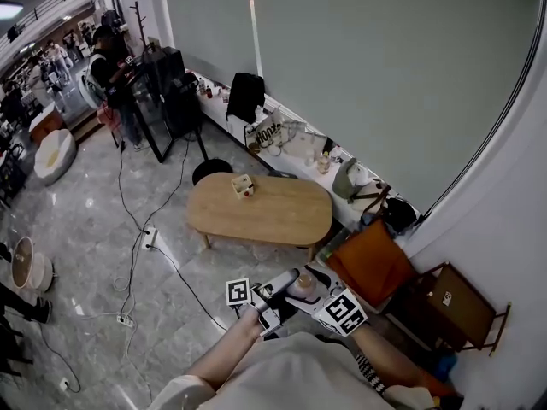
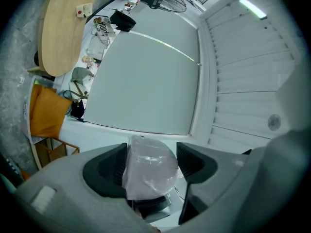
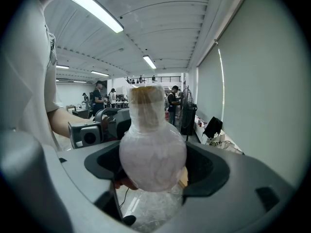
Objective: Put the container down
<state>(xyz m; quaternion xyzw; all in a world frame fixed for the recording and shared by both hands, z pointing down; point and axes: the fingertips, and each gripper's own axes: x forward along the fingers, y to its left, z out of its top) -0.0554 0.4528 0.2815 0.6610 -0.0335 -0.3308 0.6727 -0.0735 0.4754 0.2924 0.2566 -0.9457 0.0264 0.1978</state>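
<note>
While cloudy wrap hides from me what the container holds, my left tongs and right tongs both clench it.

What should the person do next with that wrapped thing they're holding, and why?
Probably step toward the table: the left gripper and right gripper both clamp the container close to the person's body, with only floor below.
</note>
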